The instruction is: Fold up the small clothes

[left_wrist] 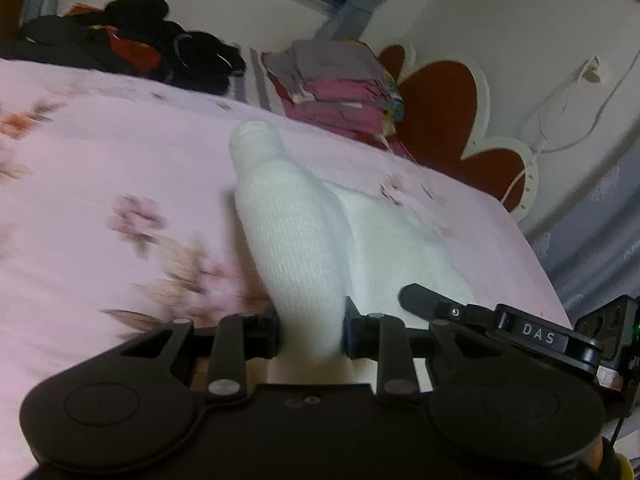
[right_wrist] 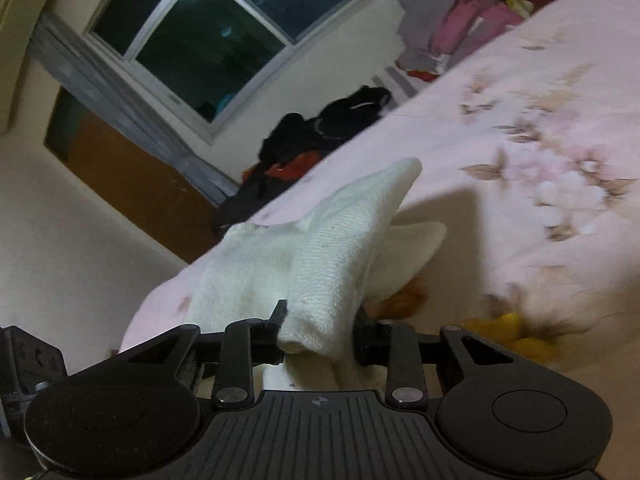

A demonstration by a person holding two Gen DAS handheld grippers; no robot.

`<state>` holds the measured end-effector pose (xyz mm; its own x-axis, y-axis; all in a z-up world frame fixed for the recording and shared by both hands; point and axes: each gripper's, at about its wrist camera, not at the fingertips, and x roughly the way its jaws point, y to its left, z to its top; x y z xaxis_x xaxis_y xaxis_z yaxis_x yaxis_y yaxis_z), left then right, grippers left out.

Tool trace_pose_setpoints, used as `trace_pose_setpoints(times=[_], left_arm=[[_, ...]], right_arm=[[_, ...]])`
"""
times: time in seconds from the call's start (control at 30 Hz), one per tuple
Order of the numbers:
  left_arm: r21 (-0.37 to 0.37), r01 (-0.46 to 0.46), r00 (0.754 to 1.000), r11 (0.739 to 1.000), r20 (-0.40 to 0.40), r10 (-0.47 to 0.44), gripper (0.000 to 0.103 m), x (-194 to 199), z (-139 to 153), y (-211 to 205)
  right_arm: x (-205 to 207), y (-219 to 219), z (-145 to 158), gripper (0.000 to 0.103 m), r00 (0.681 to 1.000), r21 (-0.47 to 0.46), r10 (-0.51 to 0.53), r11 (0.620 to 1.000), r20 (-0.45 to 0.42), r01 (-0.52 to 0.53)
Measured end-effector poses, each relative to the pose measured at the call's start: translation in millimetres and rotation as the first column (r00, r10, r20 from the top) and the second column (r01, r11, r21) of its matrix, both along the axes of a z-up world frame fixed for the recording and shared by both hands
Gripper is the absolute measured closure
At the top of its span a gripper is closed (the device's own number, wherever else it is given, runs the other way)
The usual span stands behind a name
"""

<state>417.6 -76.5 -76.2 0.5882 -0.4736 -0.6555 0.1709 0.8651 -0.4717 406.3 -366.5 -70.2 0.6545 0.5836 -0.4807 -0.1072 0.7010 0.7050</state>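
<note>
A small white knitted garment (left_wrist: 288,224) lies partly lifted off the pink floral bedsheet (left_wrist: 100,152). My left gripper (left_wrist: 312,330) is shut on one bunched end of it, and the fabric rises from the pads toward a rounded tip. In the right wrist view the same white garment (right_wrist: 340,248) is pinched by my right gripper (right_wrist: 320,330), which is shut on another bunched part; a pointed corner sticks up above the bedsheet (right_wrist: 520,128). The right gripper's body (left_wrist: 520,328) shows at the left view's right edge, close beside the left one.
A heap of black and red clothes (left_wrist: 132,40) lies at the bed's far side. A stack of folded pink and grey clothes (left_wrist: 340,80) sits by the red flower-shaped headboard (left_wrist: 440,112). A dark window (right_wrist: 216,28) is behind, and the bed's edge (right_wrist: 168,280) is near.
</note>
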Motion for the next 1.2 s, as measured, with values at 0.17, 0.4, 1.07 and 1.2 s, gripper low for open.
trace_pose_setpoints(times=[0.17, 0.4, 1.07, 1.2], left_arm=[[0.025, -0.036, 0.999, 0.999, 0.021, 0.036, 0.076, -16.8, 18.5, 70.5], [0.047, -0.073, 0.997, 0.996, 0.027, 0.072, 0.076, -30.6, 19.6, 182.2], [0.141, -0.193, 0.98, 0.971, -0.011, 0.197, 0.036, -25.4, -42.5, 318.2], [0.157, -0.241, 0.97, 0.958, 0.079, 0.231, 0.04, -37.5, -23.3, 334.2]], right_arm=[[-4.4, 73.0, 13.7, 0.072, 0.999, 0.014, 0.048, 0.999, 0.016, -0.049], [-13.0, 202.3, 8.5, 0.072, 0.996, 0.023, 0.086, 0.996, 0.002, -0.086], [13.4, 353.4, -52.5, 0.068, 0.992, -0.114, 0.102, 0.987, -0.073, -0.11], [10.0, 363.0, -36.0, 0.068, 0.994, -0.242, 0.11, 0.964, -0.027, -0.114]])
